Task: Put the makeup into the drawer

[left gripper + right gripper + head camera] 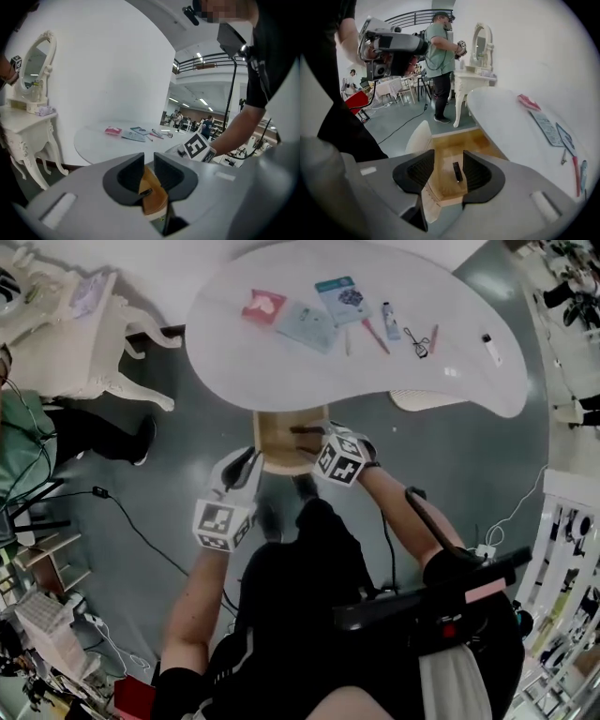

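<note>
A wooden drawer [274,439] stands pulled out from under the white oval table [281,371]. A dark makeup stick [457,172] lies on its floor [443,157]. My right gripper [315,434] hangs just above the drawer, open, nothing between its pads; the stick [305,431] shows below the gap. My left gripper [246,465] is open at the drawer's left front, holding nothing. Between its jaws [149,171] I see the drawer [158,200]. On the table lie a red pouch [263,306], flat packets [307,326], a tube [390,321], pencils [375,336] and an eyelash curler [419,343].
A white dressing table with a mirror [66,334] stands left of the oval table. A person in green [440,51] stands by it. Cables [141,531] run over the grey floor on the left. A white pen-like thing [490,348] lies at the table's right end.
</note>
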The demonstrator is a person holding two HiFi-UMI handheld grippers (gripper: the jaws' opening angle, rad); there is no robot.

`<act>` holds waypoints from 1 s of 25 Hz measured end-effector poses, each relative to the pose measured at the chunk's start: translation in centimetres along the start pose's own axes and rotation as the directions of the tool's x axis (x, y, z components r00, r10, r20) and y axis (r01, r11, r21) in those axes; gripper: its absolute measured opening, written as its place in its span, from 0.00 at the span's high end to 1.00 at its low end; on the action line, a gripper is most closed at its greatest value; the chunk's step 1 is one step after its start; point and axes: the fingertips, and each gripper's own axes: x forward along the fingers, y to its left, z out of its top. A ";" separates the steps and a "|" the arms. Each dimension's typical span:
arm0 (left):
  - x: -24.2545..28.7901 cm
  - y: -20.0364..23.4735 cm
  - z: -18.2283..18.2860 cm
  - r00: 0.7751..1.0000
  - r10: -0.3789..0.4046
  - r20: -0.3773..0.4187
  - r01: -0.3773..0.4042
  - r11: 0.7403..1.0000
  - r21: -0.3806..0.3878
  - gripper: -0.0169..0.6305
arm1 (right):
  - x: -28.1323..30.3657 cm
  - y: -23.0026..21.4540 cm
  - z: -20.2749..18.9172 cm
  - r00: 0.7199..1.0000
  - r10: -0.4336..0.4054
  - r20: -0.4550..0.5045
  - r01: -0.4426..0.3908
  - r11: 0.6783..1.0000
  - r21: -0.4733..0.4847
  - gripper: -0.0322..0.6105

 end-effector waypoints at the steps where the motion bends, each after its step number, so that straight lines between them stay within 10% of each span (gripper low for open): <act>1: 0.5 0.3 -0.6 1.000 0.003 -0.012 -0.003 1.000 -0.010 0.86 | 0.7 0.0 -0.3 1.000 0.011 -0.017 -0.011 1.000 -0.014 0.64; 25: 3.4 3.5 -7.0 0.987 0.086 -0.137 -0.101 0.989 -0.104 0.97 | 13.1 -2.8 -8.2 0.914 -0.029 -0.404 -0.097 0.953 -0.288 0.74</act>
